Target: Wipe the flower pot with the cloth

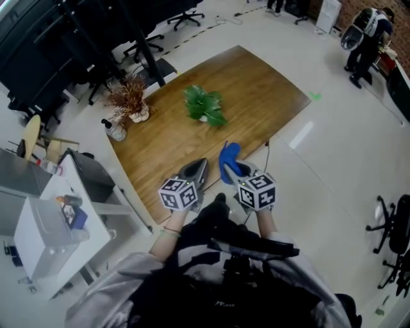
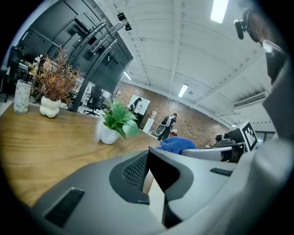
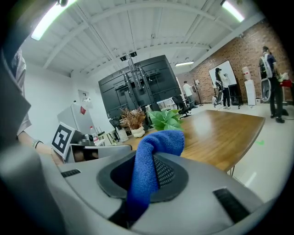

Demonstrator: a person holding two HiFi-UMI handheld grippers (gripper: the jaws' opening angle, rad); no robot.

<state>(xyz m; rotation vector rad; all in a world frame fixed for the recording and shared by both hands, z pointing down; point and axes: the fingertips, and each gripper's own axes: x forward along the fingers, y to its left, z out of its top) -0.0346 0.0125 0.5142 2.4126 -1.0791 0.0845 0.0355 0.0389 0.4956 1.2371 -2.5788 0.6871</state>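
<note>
A green leafy plant (image 1: 204, 106) in a small white flower pot (image 2: 108, 134) stands mid-table on the wooden table (image 1: 269, 90). In the right gripper view only its leaves (image 3: 165, 119) show. My right gripper (image 1: 234, 168) hovers over the table's near edge, shut on a blue cloth (image 1: 229, 157) that sticks up out of the jaws (image 3: 156, 149). Beside it on the left, my left gripper (image 1: 194, 172) has its jaws together with nothing held (image 2: 149, 158). The cloth (image 2: 177, 144) shows to its right. Both grippers are well short of the pot.
A dried brown plant in a white pot (image 1: 131, 99) and a clear bottle (image 1: 116, 131) stand at the table's far left corner. A white cabinet (image 1: 48, 234) is at left, office chairs (image 1: 186, 16) behind, and people (image 1: 365, 38) stand at the far right.
</note>
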